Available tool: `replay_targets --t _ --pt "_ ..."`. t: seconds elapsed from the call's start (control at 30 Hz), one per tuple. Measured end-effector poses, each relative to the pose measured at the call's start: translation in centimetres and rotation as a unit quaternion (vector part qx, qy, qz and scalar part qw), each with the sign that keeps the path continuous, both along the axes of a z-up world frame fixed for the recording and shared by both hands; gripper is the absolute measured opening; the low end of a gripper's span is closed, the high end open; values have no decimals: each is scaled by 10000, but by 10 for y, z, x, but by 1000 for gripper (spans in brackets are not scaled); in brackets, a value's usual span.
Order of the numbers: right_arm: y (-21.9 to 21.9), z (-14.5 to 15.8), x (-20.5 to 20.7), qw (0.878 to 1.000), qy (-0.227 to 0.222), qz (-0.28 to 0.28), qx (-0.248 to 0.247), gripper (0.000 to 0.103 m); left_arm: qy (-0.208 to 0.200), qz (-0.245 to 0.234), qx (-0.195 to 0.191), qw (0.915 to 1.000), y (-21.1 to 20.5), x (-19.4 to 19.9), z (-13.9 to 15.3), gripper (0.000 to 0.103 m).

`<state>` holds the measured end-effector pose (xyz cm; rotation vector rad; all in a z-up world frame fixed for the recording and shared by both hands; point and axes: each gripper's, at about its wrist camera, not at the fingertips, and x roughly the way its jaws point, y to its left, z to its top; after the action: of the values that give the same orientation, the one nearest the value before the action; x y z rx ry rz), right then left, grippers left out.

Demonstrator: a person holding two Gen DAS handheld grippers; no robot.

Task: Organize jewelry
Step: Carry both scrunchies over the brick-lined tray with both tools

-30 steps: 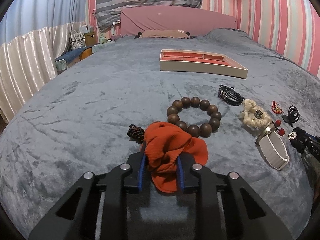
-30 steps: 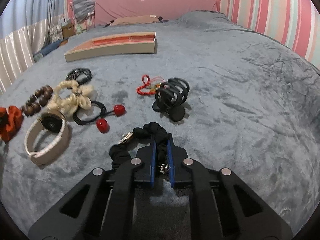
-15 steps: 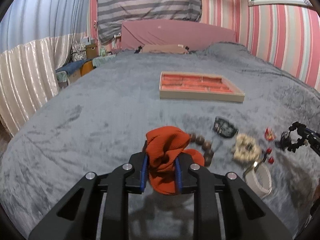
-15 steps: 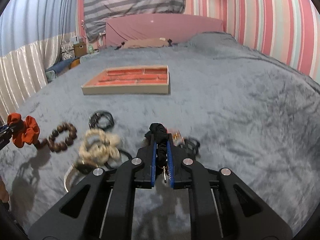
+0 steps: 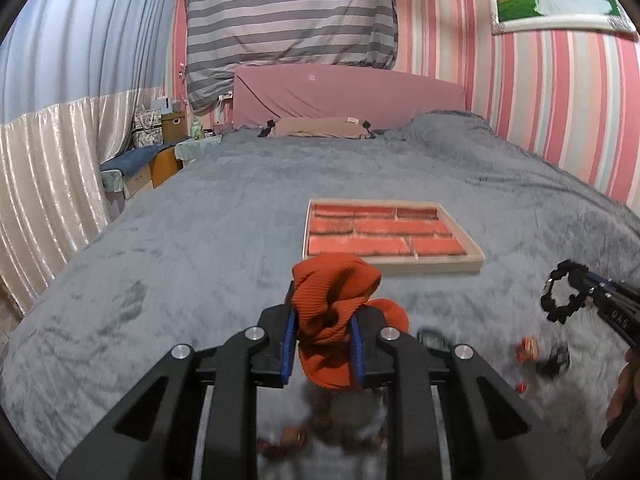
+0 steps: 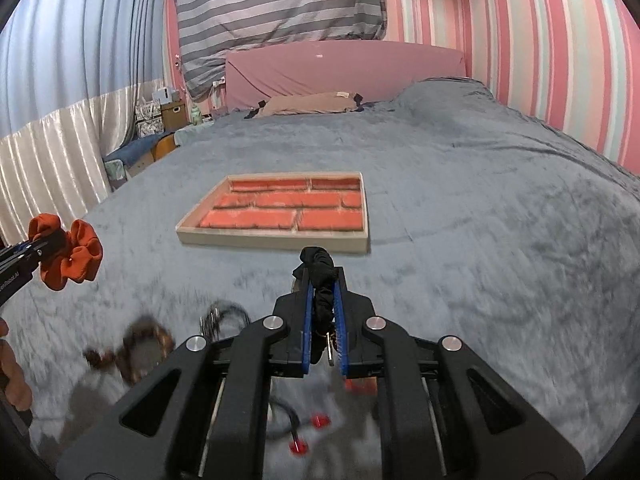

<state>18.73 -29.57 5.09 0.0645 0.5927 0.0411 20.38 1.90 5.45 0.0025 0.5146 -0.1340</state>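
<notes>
Both grippers have risen off the bedspread since a second ago, each carrying its catch, and the tray now lies ahead of them. The orange scrunchie is pinched between the nearly closed fingers of the left gripper, held in the air above the grey bedspread. The black scrunchie is squeezed in the right gripper, whose jaws stand almost together, also clear of the bed. Beyond them the compartmented tray with its orange lining rests flat on the bedspread. Below the grippers, blurred, lie the wooden bead bracelet and a red-bobbled hair tie.
</notes>
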Motion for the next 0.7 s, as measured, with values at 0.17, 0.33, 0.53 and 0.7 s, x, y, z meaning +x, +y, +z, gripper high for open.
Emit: replay_targets --t 0.17,0.33,0.53,0.7 --pt "8 22 59 10000 -71 29 0 10 -140 102 53 9998 -3 50 25 22" --pt "18 30 114 9999 -104 59 -93 10 -160 95 39 9998 -7 102 35 22" --pt "21 17 181 9999 77 73 -130 10 130 91 -49 9999 -11 167 21 22" --pt "16 -9 244 9989 374 33 -297 10 432 63 24 9990 -30 224 -3 22"
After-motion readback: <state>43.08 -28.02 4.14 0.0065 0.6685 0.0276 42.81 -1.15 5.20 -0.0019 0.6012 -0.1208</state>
